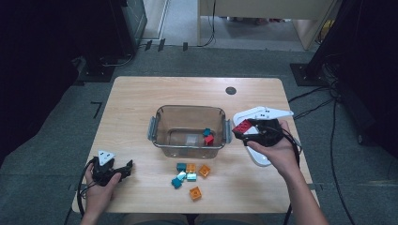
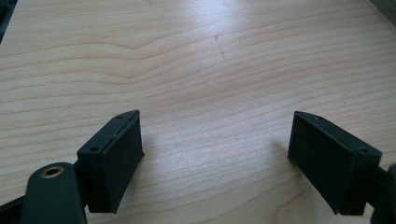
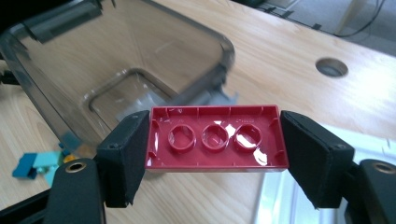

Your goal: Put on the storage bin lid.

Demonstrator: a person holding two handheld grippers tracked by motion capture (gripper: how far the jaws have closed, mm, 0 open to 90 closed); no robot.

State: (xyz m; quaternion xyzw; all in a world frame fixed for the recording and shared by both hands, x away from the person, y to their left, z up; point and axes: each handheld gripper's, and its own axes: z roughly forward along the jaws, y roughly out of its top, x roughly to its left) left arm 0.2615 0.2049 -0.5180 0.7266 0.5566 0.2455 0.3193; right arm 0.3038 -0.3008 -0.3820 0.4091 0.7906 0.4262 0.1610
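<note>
My right gripper (image 1: 245, 132) is shut on a long red brick (image 3: 215, 138) (image 1: 243, 125), gripped by its short ends with the hollow underside toward the camera. It hangs just right of the clear plastic bin (image 1: 159, 123) (image 3: 42, 70), above the table. Inside the bin lie a teal brick (image 1: 206, 132) and a red brick (image 1: 209, 139). My left gripper (image 1: 127, 167) (image 2: 217, 158) rests low at the table's front left, open, with bare wood between its pads.
Several loose teal and orange bricks (image 1: 189, 177) lie in front of the bin. A white lid (image 1: 261, 136) lies under my right hand. A round cable hole (image 1: 230, 90) (image 3: 331, 67) sits near the far edge of the wooden table (image 1: 136, 96).
</note>
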